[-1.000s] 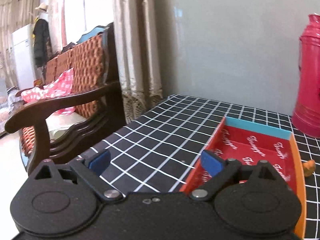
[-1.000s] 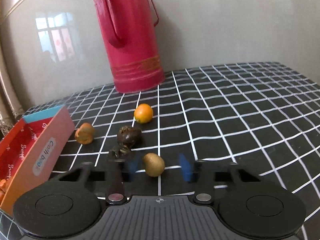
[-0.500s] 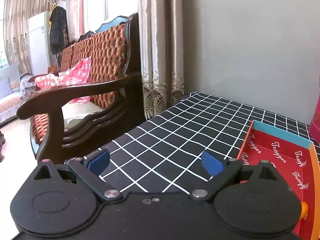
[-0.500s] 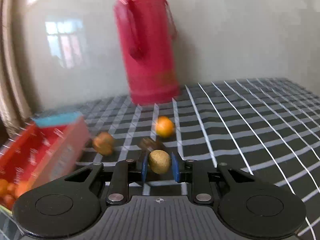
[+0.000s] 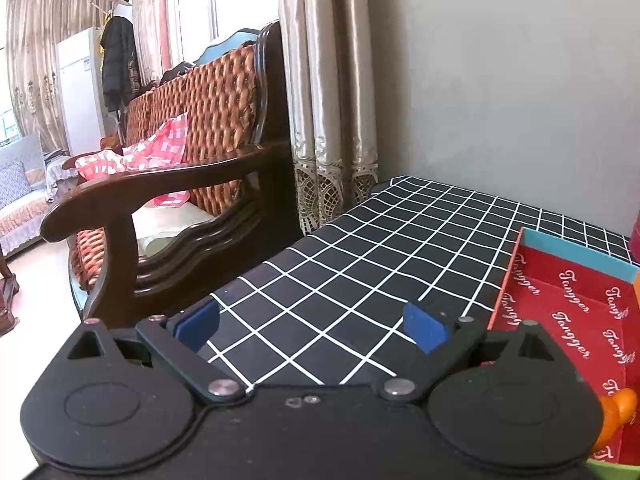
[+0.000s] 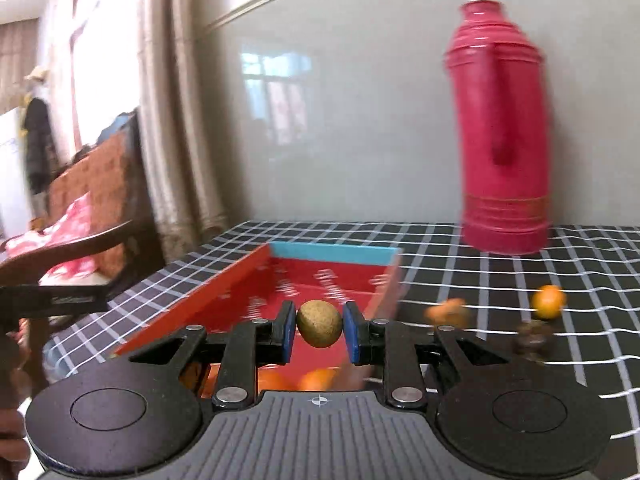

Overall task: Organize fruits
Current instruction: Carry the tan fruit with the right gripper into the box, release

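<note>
My right gripper is shut on a round brown-green fruit and holds it above the near end of the red box, which has a blue far wall and orange fruits inside. On the table to the right lie an orange fruit, a lumpy orange fruit and a dark brown fruit. My left gripper is open and empty above the checked table, left of the red box; an orange fruit shows in the box's near corner.
A tall red thermos stands at the back by the grey wall. A wooden armchair with a pink checked cloth stands off the table's left edge, beside curtains. The black checked tablecloth covers the table.
My right gripper closed on the brown-green fruit, lifted it and swung left to above the red box. My left gripper turned left; the box slid to the right edge of its view.
</note>
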A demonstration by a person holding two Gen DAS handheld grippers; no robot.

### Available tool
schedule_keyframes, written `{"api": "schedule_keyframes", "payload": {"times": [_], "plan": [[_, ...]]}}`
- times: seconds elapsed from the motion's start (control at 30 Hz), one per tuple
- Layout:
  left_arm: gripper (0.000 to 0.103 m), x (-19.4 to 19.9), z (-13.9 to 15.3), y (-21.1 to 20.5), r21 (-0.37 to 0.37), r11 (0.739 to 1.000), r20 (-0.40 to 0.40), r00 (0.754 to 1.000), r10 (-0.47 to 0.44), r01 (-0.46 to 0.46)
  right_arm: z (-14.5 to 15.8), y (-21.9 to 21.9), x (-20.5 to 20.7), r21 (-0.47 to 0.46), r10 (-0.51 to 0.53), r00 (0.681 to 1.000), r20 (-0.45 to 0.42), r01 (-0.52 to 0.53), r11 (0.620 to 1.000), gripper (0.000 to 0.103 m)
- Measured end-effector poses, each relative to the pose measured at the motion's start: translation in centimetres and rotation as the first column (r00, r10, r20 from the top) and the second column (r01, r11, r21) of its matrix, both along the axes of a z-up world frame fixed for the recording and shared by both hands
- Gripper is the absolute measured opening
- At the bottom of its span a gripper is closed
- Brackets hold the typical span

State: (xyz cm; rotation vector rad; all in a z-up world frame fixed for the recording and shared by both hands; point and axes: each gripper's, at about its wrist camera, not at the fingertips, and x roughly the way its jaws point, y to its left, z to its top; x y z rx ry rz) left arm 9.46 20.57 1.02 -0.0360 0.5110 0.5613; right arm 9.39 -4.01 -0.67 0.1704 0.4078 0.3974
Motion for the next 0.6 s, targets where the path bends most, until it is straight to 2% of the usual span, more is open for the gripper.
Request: {"api": "schedule_keyframes", "payload": {"times": [0.33, 0.4, 0.43, 0.47, 0.6], "plan": [[0.092, 0.0, 0.0, 0.9, -0.010, 1.000, -0.001, 1.000, 0.017, -0.017, -1.3, 5.0, 0.7, -0.054, 0.140, 0.989, -0.039, -0.142, 0.988, 0.026], [0.093, 0.0, 0.1, 0.9, -0.013, 1.000, 0.001, 1.000, 0.015, -0.015, -1.4, 4.9, 0.5, -0.060, 0.126, 0.992, -0.027, -0.128, 0.990, 0.039], [0.093, 0.0, 0.1, 0.8, -0.014, 1.000, 0.001, 1.000, 0.015, -0.015, -1.3, 4.7, 0.6, -0.055, 0.114, 0.993, -0.020, -0.115, 0.992, 0.071], [0.093, 0.0, 0.1, 0.8, -0.014, 1.000, 0.001, 1.000, 0.014, -0.014, -1.2, 4.3, 0.5, -0.047, 0.094, 0.995, -0.013, -0.094, 0.994, 0.092], [0.093, 0.0, 0.2, 0.4, -0.011, 1.000, 0.003, 1.000, 0.005, -0.005, -0.2, 2.1, -0.3, -0.017, -0.007, 0.998, 0.057, 0.008, 1.000, 0.093]]}}
